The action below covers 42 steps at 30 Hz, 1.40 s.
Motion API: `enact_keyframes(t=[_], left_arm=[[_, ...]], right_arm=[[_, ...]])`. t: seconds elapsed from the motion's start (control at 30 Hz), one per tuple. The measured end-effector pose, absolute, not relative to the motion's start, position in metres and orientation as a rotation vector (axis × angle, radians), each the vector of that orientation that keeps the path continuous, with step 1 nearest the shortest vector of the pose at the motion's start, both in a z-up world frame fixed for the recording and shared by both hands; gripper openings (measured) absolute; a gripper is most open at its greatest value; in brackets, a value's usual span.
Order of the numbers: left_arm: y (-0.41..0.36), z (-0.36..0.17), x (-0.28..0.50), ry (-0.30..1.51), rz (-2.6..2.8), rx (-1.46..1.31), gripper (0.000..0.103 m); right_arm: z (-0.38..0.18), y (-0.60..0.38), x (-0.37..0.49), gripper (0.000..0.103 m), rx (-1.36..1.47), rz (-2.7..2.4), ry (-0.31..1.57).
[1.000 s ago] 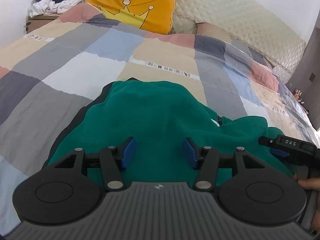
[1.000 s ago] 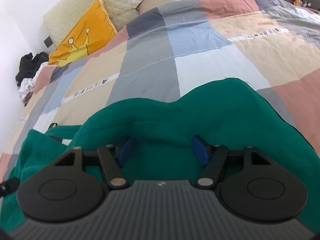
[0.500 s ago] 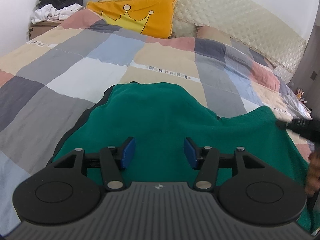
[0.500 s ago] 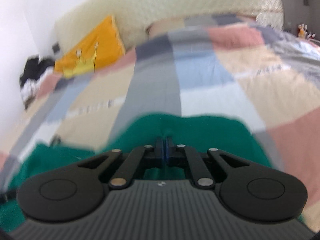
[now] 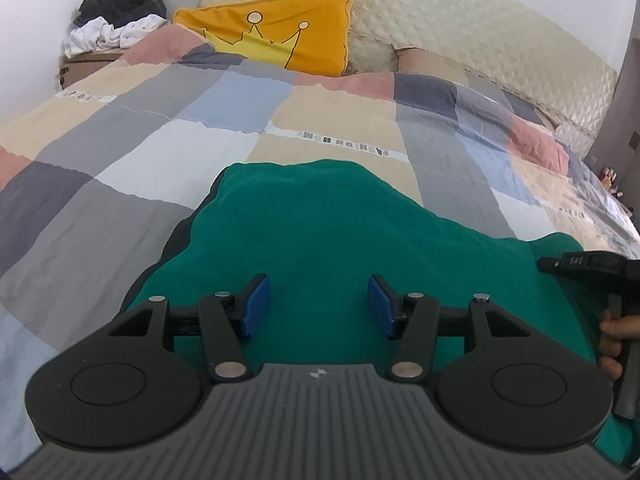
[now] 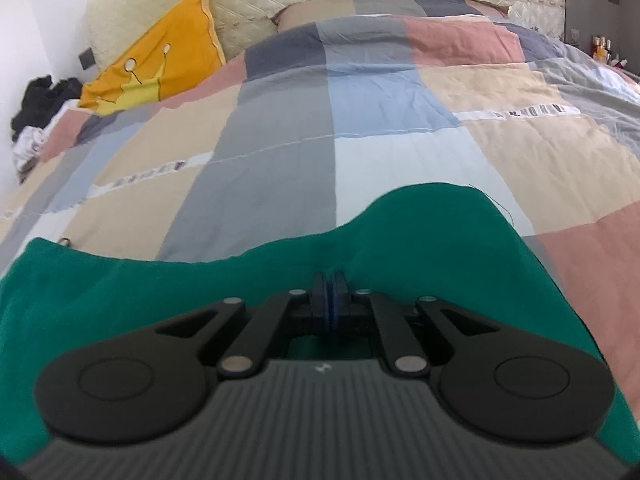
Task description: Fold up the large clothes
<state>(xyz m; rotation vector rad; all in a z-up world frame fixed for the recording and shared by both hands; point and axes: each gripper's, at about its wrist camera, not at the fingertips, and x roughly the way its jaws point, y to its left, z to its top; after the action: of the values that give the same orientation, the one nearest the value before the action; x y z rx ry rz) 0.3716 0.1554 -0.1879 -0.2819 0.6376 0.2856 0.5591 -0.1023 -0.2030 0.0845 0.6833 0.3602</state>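
Note:
A large green garment (image 5: 320, 232) lies spread on the patchwork bedcover (image 5: 160, 128). My left gripper (image 5: 318, 306) is open, its blue pads just above the green cloth with nothing between them. My right gripper (image 6: 330, 294) is shut on a pinch of the green garment (image 6: 420, 232) near its far edge. The right gripper's black body (image 5: 588, 268) and the hand holding it show at the right edge of the left wrist view.
An orange crown pillow (image 5: 276, 28) leans on the quilted cream headboard (image 5: 460, 24). A pile of dark and white clothes (image 5: 116, 12) sits on a box at the far left. Small bottles (image 6: 600, 46) stand at the far right beyond the bedcover (image 6: 320, 128).
My right gripper has closed from open onto the green garment. The left gripper stays open and has shifted only slightly over the cloth.

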Motion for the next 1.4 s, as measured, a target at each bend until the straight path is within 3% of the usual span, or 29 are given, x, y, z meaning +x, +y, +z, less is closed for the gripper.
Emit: enact_keyframes(t=[0.1,0.17,0.23,0.77,1.4], left_arm=[[0.153,-0.183,0.368,0.633,0.281,-0.272,0.06],[0.151,-0.177,0.363,0.625,0.279,-0.261,0.06],[0.148,-0.168,0.355,0.604,0.282,-0.239,0.06],[0.092,-0.103,0.268,0.467,0.176,-0.163,0.06],[0.034,-0.11,0.18,0.49,0.092,-0.161,0.062]], right_arm=[[-0.197,-0.109,0.551,0.018,0.119,0.35,0.683],[-0.191,-0.111,0.543,0.049,0.136,0.374,0.683],[-0.182,-0.113,0.527,0.057,0.137,0.389,0.655],[-0.109,-0.149,0.372,0.057,0.146,0.477,0.475],[-0.128,-0.172,0.272,0.057,0.209,0.438,0.509]])
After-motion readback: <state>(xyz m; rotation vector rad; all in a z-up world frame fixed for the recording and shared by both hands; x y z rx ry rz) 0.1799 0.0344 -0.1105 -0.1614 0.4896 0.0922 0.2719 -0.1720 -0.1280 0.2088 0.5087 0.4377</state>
